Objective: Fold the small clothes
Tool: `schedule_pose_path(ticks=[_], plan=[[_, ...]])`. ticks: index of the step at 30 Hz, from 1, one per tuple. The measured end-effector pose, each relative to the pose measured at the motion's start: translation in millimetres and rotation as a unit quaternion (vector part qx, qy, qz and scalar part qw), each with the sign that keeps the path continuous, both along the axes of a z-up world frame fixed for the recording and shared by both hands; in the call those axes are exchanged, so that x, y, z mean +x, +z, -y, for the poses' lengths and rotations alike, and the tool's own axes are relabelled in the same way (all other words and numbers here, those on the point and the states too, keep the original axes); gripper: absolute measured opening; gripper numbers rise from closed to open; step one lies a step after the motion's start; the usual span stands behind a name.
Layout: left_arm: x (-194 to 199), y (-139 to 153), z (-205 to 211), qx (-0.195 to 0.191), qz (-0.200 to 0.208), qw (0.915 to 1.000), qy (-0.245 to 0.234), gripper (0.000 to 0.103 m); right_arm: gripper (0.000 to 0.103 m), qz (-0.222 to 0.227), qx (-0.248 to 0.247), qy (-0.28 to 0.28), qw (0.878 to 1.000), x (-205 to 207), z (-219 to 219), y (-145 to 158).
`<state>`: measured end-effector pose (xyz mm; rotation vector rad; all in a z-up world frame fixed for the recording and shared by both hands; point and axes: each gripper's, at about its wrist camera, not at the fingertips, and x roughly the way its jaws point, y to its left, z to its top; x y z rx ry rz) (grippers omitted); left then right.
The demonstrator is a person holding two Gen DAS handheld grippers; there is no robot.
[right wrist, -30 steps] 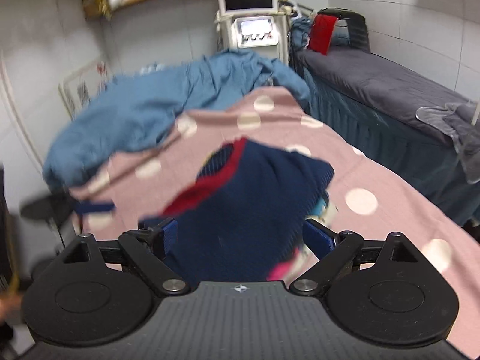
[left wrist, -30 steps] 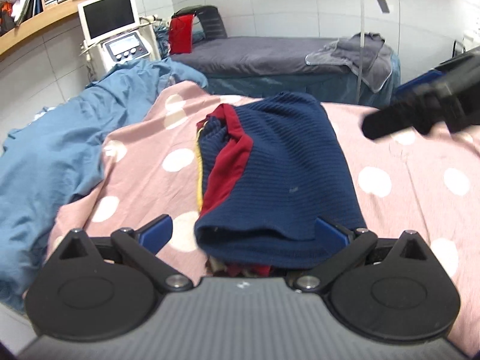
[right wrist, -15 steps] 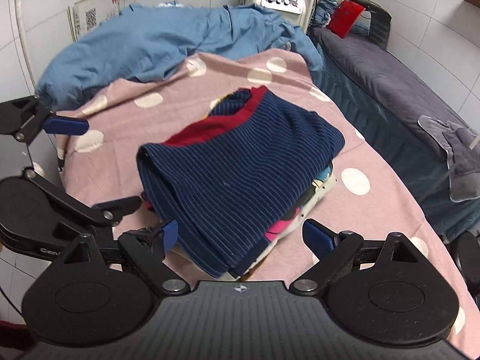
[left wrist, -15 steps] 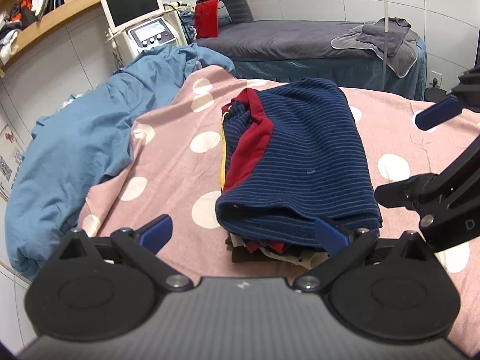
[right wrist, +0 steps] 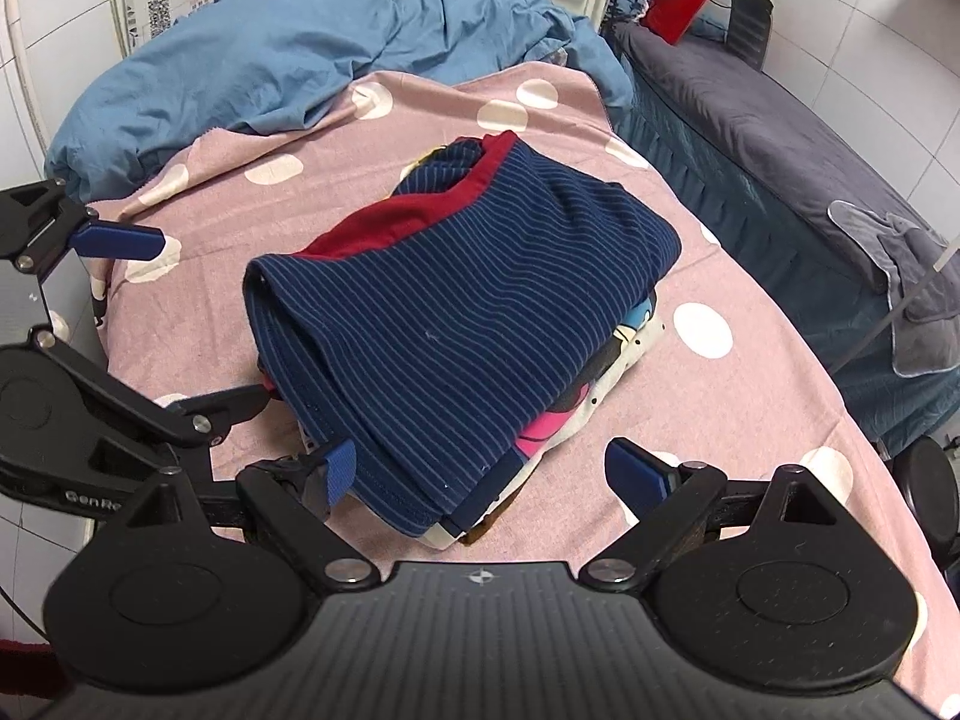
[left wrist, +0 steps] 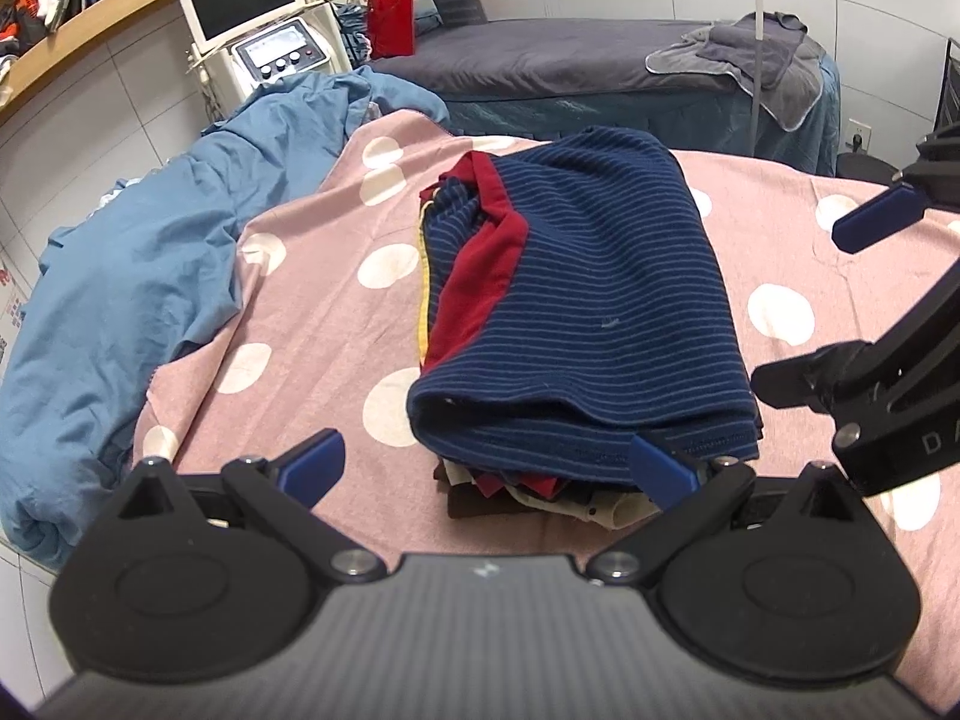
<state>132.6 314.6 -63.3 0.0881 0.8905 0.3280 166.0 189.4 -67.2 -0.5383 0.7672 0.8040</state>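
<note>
A folded navy striped garment with a red collar lies on top of a stack of folded small clothes on the pink polka-dot sheet. My left gripper is open, just in front of the stack's near edge, holding nothing. My right gripper is open too, at the stack's other side, its fingertips astride the near corner with nothing pinched. Each gripper shows in the other's view: the right gripper at the right edge, the left gripper at the left edge.
A rumpled blue duvet covers the far left of the bed. A grey treatment bed with a grey towel stands beyond. A white machine with a screen and a wooden shelf line the wall.
Both grippers drew back from the stack and rose a little. The navy garment now lies flat and still on top; the right view is no longer blurred.
</note>
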Motion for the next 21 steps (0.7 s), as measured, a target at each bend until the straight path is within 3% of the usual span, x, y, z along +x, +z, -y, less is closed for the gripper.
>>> schedule_pose_path(ticks=[16, 21], plan=[[6.4, -6.2, -6.2, -0.01, -0.008, 0.9999, 0.01, 0.103, 0.103, 0.017, -0.015, 0.006, 1.0, -0.3, -5.7, -1.6], [1.4, -6.0, -4.1, -0.001, 0.017, 0.9999, 0.0, 0.102, 0.103, 0.013, -0.011, 0.002, 1.0, 1.3, -4.6, -1.4]])
